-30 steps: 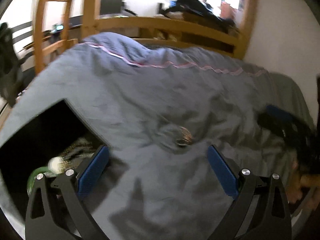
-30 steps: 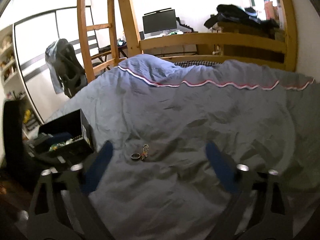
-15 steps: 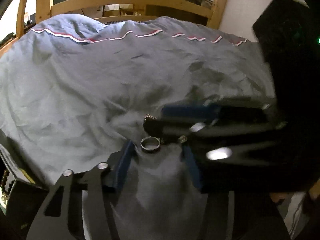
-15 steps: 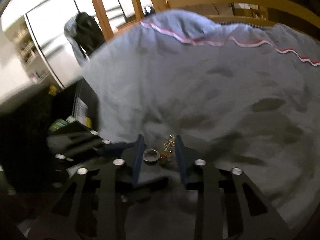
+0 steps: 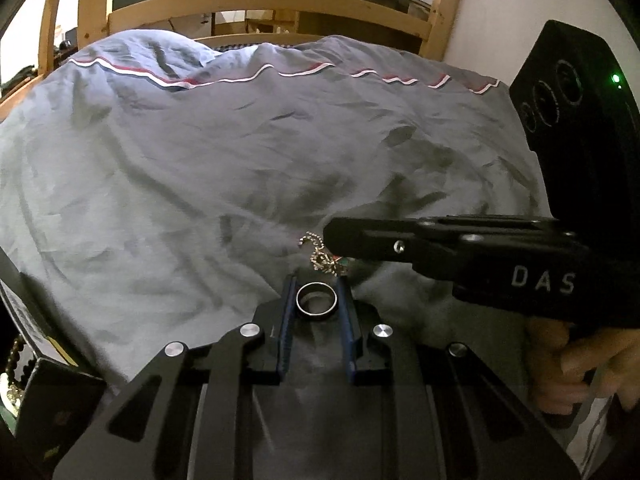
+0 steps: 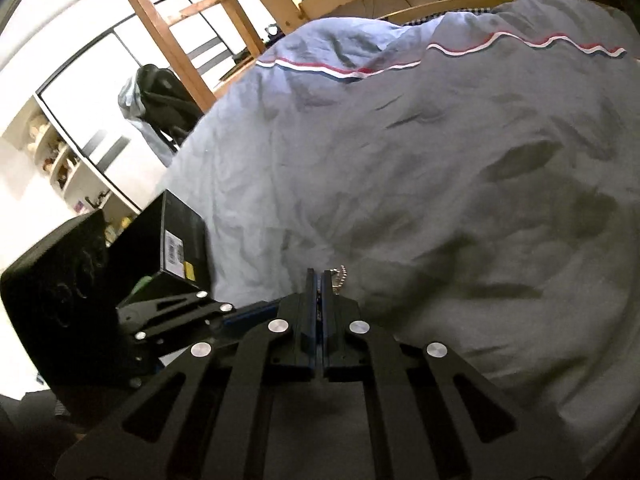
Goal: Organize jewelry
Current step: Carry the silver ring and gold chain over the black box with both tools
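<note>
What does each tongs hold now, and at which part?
Left tongs are closing around the ring, pads at its outer sides. Right tongs are shut on the bead chain, gripped near its lower end.

A wrinkled grey duvet [image 5: 240, 152] with a red-and-white trim covers the bed. Behind it, a wooden bed frame [image 5: 256, 0], a ladder [image 6: 176, 28], white walls, bright daylight.

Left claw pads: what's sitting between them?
A silver ring lies on the grey duvet between the left claw's closing pads; the left wrist view shows it. The ball chain lies just beyond, at the right claw's tip.
</note>
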Motion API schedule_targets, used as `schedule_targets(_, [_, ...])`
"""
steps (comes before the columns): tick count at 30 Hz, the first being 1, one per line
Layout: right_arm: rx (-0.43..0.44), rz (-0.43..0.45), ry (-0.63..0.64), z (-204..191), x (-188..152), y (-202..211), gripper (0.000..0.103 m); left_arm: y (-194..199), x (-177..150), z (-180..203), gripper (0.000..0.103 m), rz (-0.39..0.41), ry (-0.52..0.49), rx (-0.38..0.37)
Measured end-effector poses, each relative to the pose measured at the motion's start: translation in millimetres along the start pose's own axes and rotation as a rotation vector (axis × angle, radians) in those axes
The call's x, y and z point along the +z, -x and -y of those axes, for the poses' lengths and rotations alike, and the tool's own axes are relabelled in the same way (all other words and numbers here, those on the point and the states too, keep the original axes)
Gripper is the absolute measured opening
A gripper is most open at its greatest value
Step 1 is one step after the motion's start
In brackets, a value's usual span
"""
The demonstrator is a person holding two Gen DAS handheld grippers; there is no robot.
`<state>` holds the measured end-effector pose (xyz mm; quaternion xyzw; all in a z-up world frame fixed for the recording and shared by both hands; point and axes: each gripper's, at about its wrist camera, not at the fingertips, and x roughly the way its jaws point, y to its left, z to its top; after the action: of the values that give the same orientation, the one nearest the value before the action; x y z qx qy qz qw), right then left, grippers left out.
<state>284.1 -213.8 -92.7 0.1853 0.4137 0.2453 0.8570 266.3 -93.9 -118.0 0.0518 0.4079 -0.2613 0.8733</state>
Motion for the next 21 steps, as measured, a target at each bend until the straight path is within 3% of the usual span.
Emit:
schedule_targets(9, [0.044,0.07,-0.044,0,11,18,0.002,5,2,-4,0.019,0.006,0.027,0.025])
schedule_targets(21, [-0.004,0.116,0.002,-27,11,65,0.002,45,0,13,0.019,0.024,-0.001,0.053])
